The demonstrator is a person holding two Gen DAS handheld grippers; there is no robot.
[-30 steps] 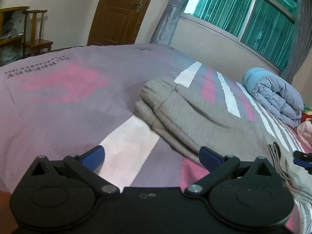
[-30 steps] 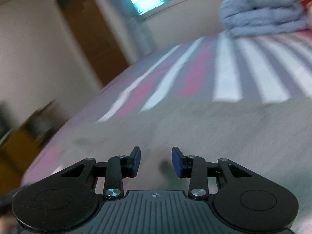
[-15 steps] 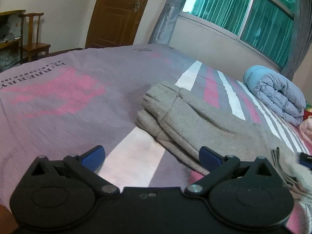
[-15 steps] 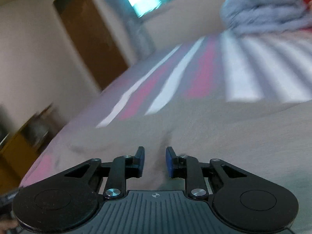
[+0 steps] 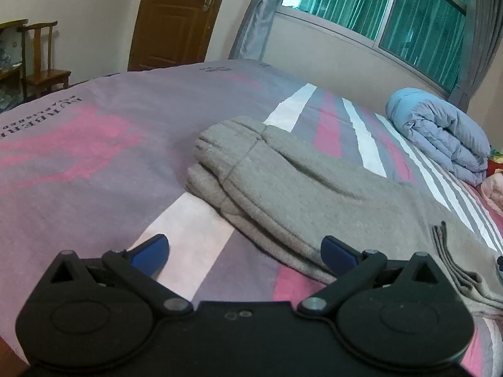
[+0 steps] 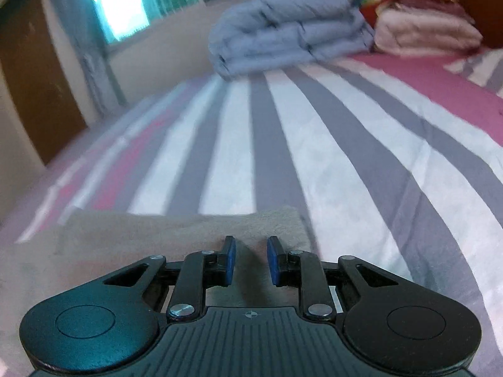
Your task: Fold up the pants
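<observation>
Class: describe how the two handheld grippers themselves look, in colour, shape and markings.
Both are matte black with round discs, silver pivot pins and blue finger pads. The left gripper has a smooth body; the right gripper has a ribbed body with a small crosshair mark.

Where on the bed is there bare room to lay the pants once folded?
Bare sheet lies left of the grey pants, out to the pink print and the lettered edge. Striped sheet also lies bare between the pants' far edge and the blue duvet. It is crowded at the head end, where the duvet and pink bedding sit together.
</observation>
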